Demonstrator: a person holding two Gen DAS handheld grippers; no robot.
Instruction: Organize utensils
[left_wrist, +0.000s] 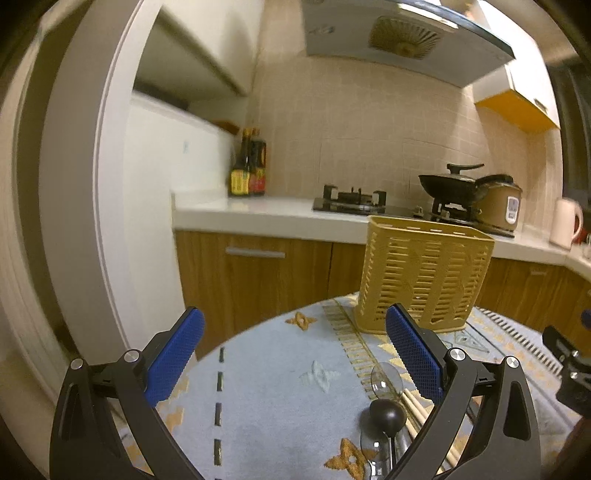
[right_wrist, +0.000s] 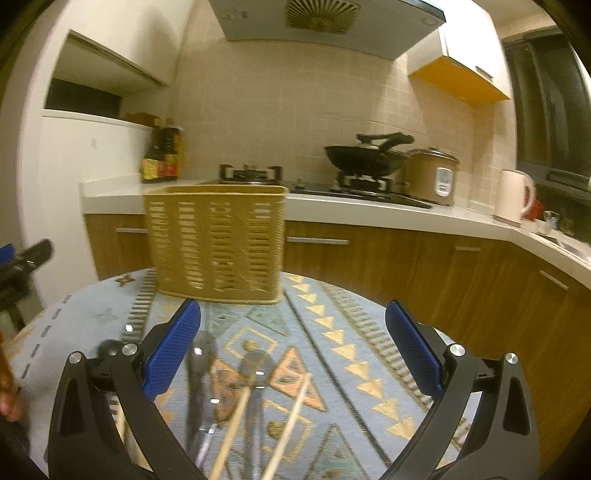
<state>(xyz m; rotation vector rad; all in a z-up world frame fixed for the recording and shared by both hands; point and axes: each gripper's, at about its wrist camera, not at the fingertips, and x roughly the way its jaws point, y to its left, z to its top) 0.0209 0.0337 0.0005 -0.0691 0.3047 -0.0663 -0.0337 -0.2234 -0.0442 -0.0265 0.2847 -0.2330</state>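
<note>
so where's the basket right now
The basket stands upright at the far end of the patterned cloth, beyond the chopsticks and spoons, dead ahead of the open right gripper and in front of the counter.

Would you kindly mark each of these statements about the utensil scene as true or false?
1. Both grippers are open and hold nothing. True: the left gripper and the right gripper each show spread fingers with nothing between them.
2. The yellow slotted basket lies tipped on its side. False: it stands upright on the patterned tablecloth.
3. The chopsticks lie on the cloth, outside the basket. True.
4. The black wok sits on the tablecloth. False: it sits on the gas stove on the counter behind.
5. The dark-bowled spoon is in the basket. False: it lies on the cloth.
</note>
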